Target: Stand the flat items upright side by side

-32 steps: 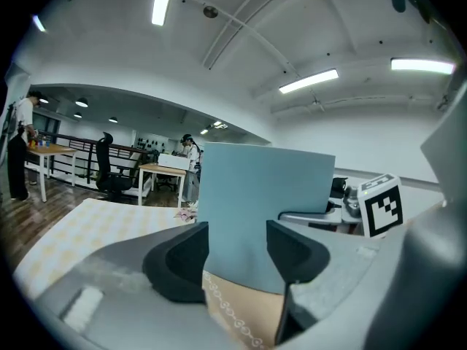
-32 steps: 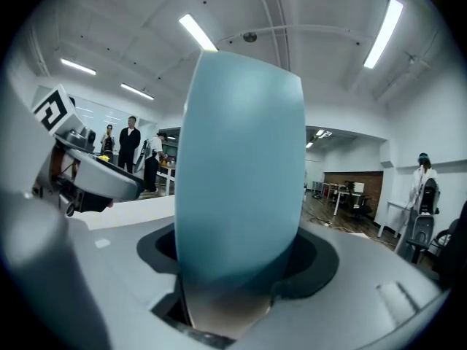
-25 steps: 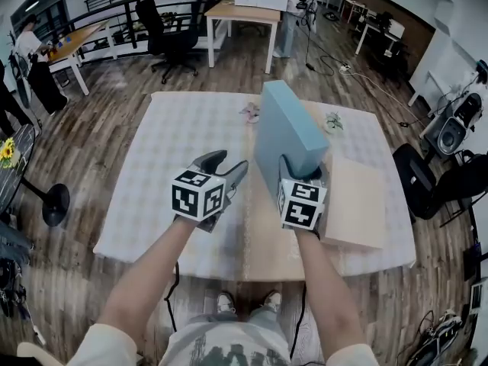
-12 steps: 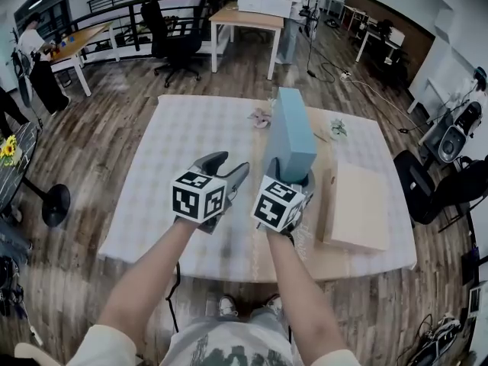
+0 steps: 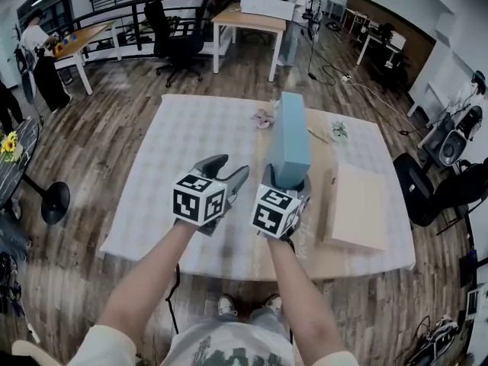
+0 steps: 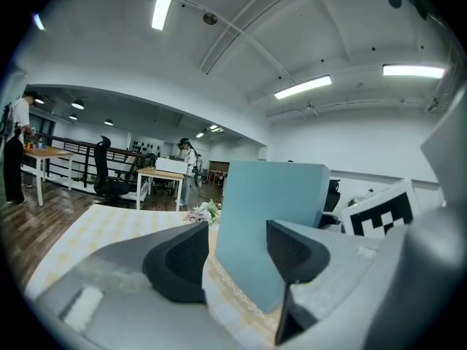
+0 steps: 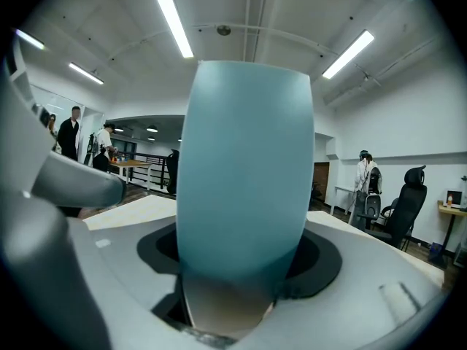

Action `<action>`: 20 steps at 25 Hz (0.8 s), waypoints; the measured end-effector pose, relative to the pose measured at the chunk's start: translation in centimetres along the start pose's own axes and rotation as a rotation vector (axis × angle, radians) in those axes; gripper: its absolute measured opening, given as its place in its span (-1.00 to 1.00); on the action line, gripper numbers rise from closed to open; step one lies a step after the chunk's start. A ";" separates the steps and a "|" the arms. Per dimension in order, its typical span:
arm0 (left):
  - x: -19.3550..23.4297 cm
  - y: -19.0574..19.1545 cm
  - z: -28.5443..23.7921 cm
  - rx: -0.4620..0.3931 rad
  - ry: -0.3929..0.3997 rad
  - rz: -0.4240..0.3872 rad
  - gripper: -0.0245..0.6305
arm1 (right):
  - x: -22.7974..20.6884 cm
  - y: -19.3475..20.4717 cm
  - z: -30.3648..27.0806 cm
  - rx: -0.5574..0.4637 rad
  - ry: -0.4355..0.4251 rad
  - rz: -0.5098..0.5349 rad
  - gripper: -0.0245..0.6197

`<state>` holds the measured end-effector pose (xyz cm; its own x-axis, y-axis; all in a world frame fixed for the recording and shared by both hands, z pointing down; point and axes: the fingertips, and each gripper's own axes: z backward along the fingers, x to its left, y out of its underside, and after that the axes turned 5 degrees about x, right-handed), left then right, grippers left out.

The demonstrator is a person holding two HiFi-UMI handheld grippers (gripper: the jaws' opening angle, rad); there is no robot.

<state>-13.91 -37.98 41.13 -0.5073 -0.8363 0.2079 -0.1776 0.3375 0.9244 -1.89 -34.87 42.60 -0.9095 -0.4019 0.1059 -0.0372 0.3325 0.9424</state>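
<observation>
A thick light-blue slab (image 5: 292, 136) stands upright on its edge over the table, narrow face toward me. My right gripper (image 5: 293, 183) is shut on its near lower end; in the right gripper view the blue slab (image 7: 244, 166) fills the gap between the jaws of my right gripper (image 7: 241, 265). A beige flat slab (image 5: 358, 204) lies flat on the table to the right. My left gripper (image 5: 227, 170) hovers just left of the blue slab, open and holding nothing. In the left gripper view the blue slab (image 6: 270, 217) shows beyond my left gripper (image 6: 237, 257).
The table carries a white checked cloth (image 5: 183, 136) with a tan strip on its right part. Two small flower sprigs (image 5: 263, 118) (image 5: 338, 132) lie at the far side. Desks, an office chair (image 5: 171, 29) and a speaker (image 5: 451, 136) stand around on the wooden floor.
My right gripper has moved left toward the left one and turned the blue slab from broad-face-on to edge-on and more upright. The left gripper has stayed put.
</observation>
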 end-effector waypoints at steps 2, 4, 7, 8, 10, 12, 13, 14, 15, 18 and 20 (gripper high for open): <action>-0.2 0.1 0.0 0.001 0.003 0.003 -0.18 | 0.2 -0.2 0.1 0.001 -0.027 0.010 0.11; -0.4 0.1 -0.2 -0.001 0.006 0.006 -0.18 | 0.3 -0.3 0.3 0.001 -0.057 0.013 0.12; -0.9 0.1 -0.2 -0.008 0.004 0.010 -0.18 | 0.6 -0.4 0.8 0.007 -0.119 0.023 0.16; -1.1 0.0 -0.1 -0.010 0.001 0.012 -0.18 | 0.6 -0.4 0.9 0.008 -0.139 0.027 0.17; -1.4 0.0 0.3 -0.013 -0.009 0.017 -0.18 | 0.5 -0.4 1.4 0.012 -0.168 0.032 0.17; -1.6 0.1 0.7 -0.014 -0.023 0.020 -0.18 | 0.3 -0.4 2.1 0.014 -0.195 0.033 0.17; -1.7 0.2 0.9 -0.013 -0.031 0.020 -0.18 | 0.4 -0.5 2.5 0.011 -0.211 0.034 0.17; -1.8 0.3 1.1 -0.012 -0.040 0.020 -0.18 | 0.4 -0.5 2.9 0.006 -0.230 0.034 0.17; -2.0 0.3 1.3 -0.013 -0.049 0.019 -0.18 | 0.4 -0.6 3.4 0.000 -0.253 0.032 0.17; -3.2 0.3 1.8 -0.015 -0.076 0.012 -0.18 | -0.2 -0.6 4.9 -0.009 -0.335 -0.003 0.17; -4.3 0.4 2.0 -0.016 -0.090 0.010 -0.18 | -1.1 -0.5 5.9 -0.010 -0.377 -0.018 0.17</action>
<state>-13.51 -33.31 39.97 -0.5828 -0.7904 0.1885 -0.1591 0.3385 0.9274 -3.29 -29.53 40.15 -0.9973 -0.0648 -0.0337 -0.0528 0.3194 0.9462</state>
